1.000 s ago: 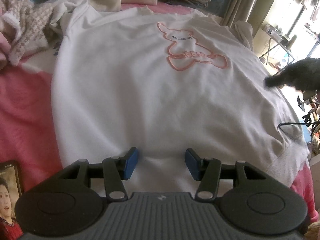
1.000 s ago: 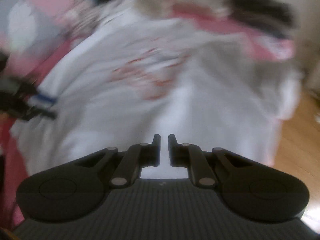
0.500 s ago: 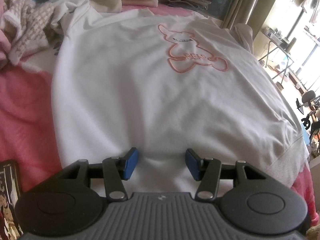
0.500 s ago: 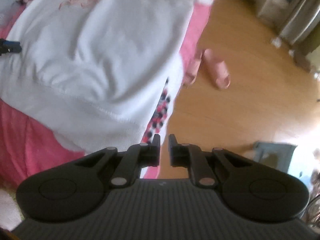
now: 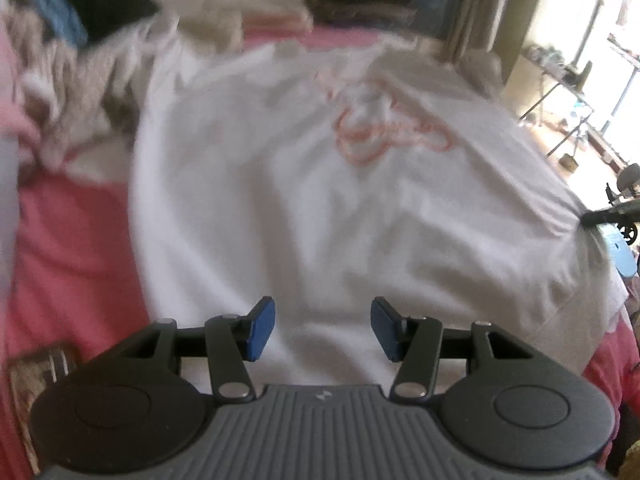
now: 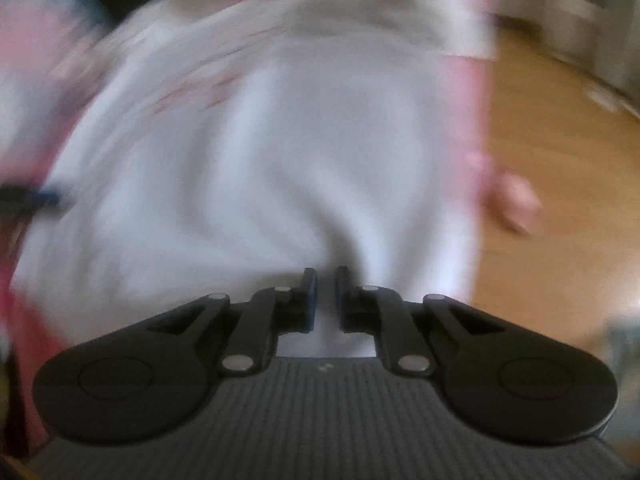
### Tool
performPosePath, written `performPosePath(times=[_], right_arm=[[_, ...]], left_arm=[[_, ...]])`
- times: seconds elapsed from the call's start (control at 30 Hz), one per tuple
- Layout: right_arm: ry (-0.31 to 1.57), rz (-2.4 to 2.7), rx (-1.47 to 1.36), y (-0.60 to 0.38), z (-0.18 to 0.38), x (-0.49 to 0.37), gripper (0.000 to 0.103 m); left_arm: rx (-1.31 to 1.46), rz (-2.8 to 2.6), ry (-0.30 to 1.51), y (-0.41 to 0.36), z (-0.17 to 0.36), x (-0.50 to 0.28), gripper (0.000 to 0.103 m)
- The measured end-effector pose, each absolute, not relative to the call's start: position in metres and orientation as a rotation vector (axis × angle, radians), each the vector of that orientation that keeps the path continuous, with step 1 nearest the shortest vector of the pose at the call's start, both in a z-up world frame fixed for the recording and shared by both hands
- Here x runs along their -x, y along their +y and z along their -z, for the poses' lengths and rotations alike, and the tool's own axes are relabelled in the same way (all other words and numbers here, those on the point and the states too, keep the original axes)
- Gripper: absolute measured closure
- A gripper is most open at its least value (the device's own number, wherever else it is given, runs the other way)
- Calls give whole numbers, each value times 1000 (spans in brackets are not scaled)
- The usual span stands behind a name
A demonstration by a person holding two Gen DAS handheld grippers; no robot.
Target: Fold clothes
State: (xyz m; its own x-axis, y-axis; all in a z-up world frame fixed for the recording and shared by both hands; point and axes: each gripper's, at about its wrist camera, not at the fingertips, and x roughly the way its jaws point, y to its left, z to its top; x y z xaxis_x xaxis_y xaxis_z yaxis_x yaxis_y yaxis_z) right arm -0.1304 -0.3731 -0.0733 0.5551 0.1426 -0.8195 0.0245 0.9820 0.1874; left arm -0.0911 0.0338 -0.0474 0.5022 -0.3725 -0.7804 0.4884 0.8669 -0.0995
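Across the pink bedspread (image 5: pixel 68 248) lies the white shirt (image 5: pixel 304 200), spread flat, its pink print (image 5: pixel 384 136) smeared by motion blur in both views. Over its near hem the left gripper (image 5: pixel 323 328) stands with blue pads wide apart on nothing. The right gripper (image 6: pixel 323 300) shows jaws nearly together with white cloth behind the slit; whether they pinch it cannot be told.

No lettering is legible; the sweatshirt (image 5: pixel 304 184) print is blurred.

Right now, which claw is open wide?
The left claw: its blue pads stand far apart over the white shirt. The right claw has only a narrow slit between its fingers.
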Motion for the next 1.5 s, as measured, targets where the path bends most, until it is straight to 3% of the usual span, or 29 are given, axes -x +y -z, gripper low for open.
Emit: performPosePath(times=[0.03,0.17,0.37,0.57,0.63,1.07,1.3,1.37,1.43,1.5], right_arm=[[952,-20,-221,-381,69,131,90],[847,-57,-290,-373,56,113,90],[863,-318,-139,-303,70,56,91],[821,-77,-151,-369,65,20,95],[811,21,-155,-385,57,15,90],[736,-32,-243,-378,38,-18,92],[692,18,-300,-392,29,-34,87],[652,40,-287,-389,20,-34,77],[627,90,-301,-398,16,-42,40],[608,144,-321,-410,14,-51,25]], left_arm=[[-140,536,888,32,45,91,48],[-143,562,904,13,51,82,47],[-111,554,953,10,76,75,47],[-80,560,963,17,77,74,47],[-75,560,965,18,76,73,47],[-61,560,966,21,75,71,47],[-34,555,909,17,63,61,47],[-35,546,902,13,62,52,47],[-38,526,912,9,65,42,47],[-27,510,932,8,70,33,47]])
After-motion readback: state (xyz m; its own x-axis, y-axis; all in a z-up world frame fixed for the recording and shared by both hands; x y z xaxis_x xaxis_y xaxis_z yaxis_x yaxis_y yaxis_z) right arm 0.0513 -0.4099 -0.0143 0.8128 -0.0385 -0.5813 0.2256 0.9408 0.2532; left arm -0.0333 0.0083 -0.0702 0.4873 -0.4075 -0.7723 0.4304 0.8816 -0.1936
